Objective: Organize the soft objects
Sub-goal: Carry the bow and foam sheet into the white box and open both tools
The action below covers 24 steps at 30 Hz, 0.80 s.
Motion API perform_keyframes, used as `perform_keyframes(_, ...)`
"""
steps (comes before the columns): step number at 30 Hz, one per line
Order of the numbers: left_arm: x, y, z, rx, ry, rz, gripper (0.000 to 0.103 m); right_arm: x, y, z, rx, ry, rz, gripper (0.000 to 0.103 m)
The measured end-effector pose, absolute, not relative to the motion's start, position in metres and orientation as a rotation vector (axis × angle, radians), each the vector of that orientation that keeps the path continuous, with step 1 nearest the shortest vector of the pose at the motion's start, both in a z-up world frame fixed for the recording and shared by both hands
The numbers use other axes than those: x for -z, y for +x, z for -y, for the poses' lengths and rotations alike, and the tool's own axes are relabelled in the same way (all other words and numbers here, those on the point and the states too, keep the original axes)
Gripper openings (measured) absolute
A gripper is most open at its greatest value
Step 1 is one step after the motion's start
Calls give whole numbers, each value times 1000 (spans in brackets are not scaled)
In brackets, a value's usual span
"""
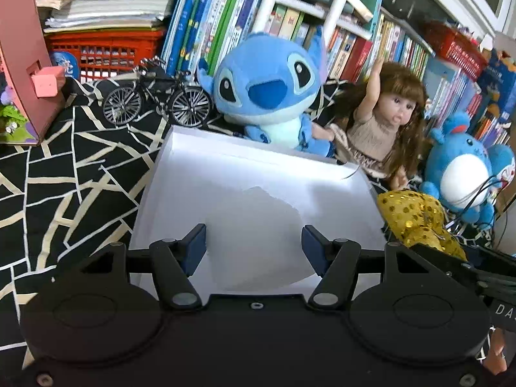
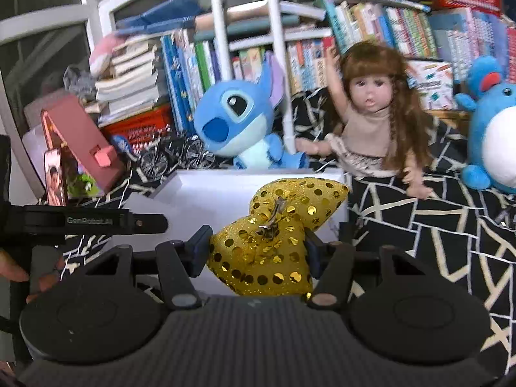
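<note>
One gold sequined bow (image 2: 274,235) clamped between right tongs (image 2: 258,251), beside white box (image 2: 209,190)

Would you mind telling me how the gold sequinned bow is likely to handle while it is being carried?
The gold bow looks padded, so it probably squashes and flexes rather than staying stiff. The right gripper is shut on its lower lobe only, and the upper lobe holds its shape, suggesting it is light. The sequins may make it a little slippery.
</note>
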State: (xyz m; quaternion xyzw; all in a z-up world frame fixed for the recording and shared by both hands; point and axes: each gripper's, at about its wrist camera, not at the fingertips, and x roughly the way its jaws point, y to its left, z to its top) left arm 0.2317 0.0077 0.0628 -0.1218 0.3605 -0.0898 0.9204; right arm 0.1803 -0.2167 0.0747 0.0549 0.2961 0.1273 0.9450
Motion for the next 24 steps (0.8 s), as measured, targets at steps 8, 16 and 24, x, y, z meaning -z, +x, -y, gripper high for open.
perform_keyframes(8,-45,249,-1,173,-246,-791,62,-56,206,206,-273,99,-674,62)
perform_keyframes(16,-34,261,2,174,-257,-816,62,-41,222,196,-296,83,-718,64)
perform_keyframes(24,-33,266,3,186,-255,-815,57,-25,231,196,-292,105,-756,64)
